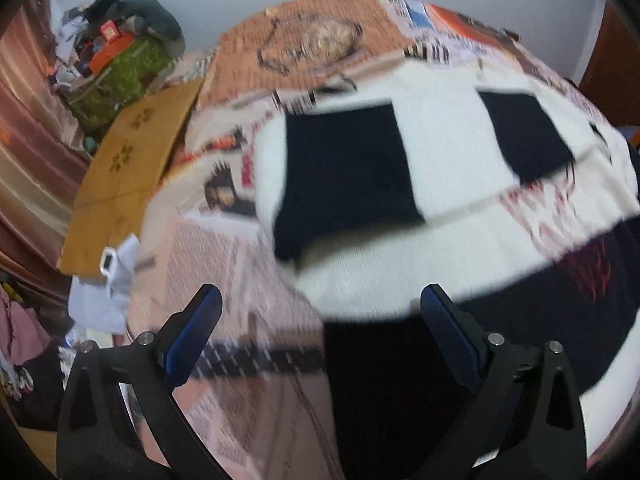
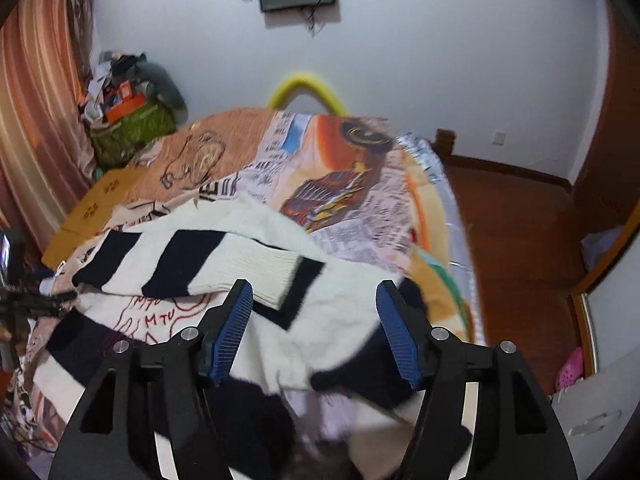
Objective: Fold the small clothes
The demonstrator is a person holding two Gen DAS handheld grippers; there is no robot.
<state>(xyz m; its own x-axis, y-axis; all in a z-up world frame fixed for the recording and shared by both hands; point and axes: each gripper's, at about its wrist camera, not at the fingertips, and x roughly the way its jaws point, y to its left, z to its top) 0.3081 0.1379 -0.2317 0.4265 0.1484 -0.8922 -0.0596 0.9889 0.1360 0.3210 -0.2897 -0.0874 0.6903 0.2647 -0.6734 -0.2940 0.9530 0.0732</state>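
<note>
A white knit sweater with navy blocks and red lettering (image 1: 440, 168) lies spread on the bed. In the right wrist view the sweater (image 2: 340, 304) has one striped sleeve (image 2: 192, 260) folded across its body. My left gripper (image 1: 320, 300) is open and empty, above the sweater's near edge. My right gripper (image 2: 316, 296) is open and empty, just above the sweater's right side. The left view is blurred.
The bed has a printed cover (image 2: 340, 184) with newspaper and car pictures. A cardboard sheet (image 1: 124, 168) lies at its left. A green bag with clutter (image 1: 120, 68) stands by the striped curtain (image 2: 36, 100). Wooden floor (image 2: 520, 240) is to the right. A yellow hoop (image 2: 308, 88) is behind the bed.
</note>
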